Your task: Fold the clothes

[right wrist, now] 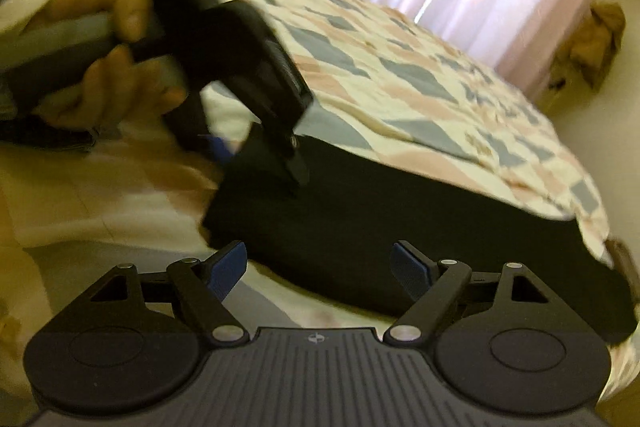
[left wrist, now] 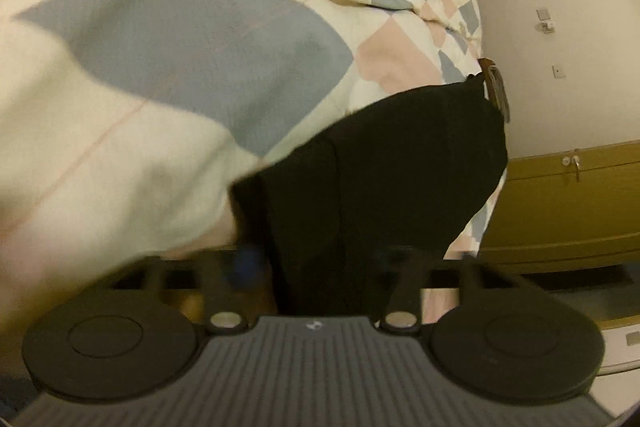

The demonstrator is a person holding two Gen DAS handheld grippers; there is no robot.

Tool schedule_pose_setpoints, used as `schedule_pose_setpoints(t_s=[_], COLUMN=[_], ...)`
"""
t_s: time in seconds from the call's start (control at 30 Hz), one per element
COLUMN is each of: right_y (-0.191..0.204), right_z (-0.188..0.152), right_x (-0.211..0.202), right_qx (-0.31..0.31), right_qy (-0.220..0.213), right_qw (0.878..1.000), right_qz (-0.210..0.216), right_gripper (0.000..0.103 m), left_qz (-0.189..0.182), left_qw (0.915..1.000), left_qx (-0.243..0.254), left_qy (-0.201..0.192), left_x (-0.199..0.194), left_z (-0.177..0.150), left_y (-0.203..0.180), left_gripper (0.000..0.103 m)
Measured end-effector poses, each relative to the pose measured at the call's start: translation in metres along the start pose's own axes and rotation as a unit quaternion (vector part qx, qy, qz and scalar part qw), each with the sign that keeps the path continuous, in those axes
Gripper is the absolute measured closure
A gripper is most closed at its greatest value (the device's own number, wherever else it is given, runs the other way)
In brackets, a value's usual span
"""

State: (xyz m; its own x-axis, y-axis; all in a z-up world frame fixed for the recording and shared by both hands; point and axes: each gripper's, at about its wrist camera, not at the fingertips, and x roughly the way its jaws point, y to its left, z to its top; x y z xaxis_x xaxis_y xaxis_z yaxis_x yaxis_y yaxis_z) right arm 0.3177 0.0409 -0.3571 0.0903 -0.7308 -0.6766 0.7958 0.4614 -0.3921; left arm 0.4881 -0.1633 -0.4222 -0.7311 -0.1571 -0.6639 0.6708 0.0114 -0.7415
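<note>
Black garment point(right wrist: 400, 223) on patterned quilt point(right wrist: 400, 79), just ahead of right gripper point(right wrist: 320, 267), whose 2 fingers stand apart, empty. Left gripper point(right wrist: 276, 155) meets its far corner; grip indeterminable. Lift both corners level for an even fold.

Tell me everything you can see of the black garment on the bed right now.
The black garment, matte cloth that looks like trousers, lies folded flat on the checked cream, pink and blue quilt. A waistband with a brownish tag shows at its far end. The left gripper presses onto its near corner; whether it pinches cloth is unclear. The open right gripper hovers at its edge.
</note>
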Motion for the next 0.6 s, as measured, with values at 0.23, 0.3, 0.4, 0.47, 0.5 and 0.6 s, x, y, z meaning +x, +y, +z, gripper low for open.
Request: schedule_pose_setpoints(t_s=[0.23, 0.3, 0.4, 0.47, 0.5, 0.6], right_y=[0.063, 0.077, 0.089, 0.088, 0.086, 0.074], right_z=[0.021, 0.023, 0.025, 0.027, 0.029, 0.033], right_x=[0.039, 0.053, 0.073, 0.084, 0.090, 0.104], right_qx=[-0.084, -0.113, -0.137, -0.142, -0.145, -0.134], right_qy=[0.001, 0.004, 0.013, 0.015, 0.017, 0.031], right_qw=[0.994, 0.989, 0.983, 0.981, 0.980, 0.983], right_qz=[-0.065, -0.092, -0.121, -0.132, -0.137, -0.120], right_gripper=[0.020, 0.022, 0.030, 0.038, 0.043, 0.064], left_qz=[0.006, 0.008, 0.006, 0.005, 0.005, 0.003], left_qw=[0.9986, 0.9981, 0.9974, 0.9967, 0.9966, 0.9965], left_qx=[0.035, 0.035, 0.036, 0.037, 0.035, 0.030], left_qy=[0.039, 0.050, 0.063, 0.071, 0.074, 0.078], left_x=[-0.001, -0.001, 0.000, 0.001, 0.001, -0.001], left_z=[0.016, 0.018, 0.021, 0.022, 0.023, 0.025], left_y=[-0.015, -0.017, -0.018, -0.017, -0.017, -0.016], left_gripper=[0.099, 0.099, 0.099, 0.099, 0.099, 0.099])
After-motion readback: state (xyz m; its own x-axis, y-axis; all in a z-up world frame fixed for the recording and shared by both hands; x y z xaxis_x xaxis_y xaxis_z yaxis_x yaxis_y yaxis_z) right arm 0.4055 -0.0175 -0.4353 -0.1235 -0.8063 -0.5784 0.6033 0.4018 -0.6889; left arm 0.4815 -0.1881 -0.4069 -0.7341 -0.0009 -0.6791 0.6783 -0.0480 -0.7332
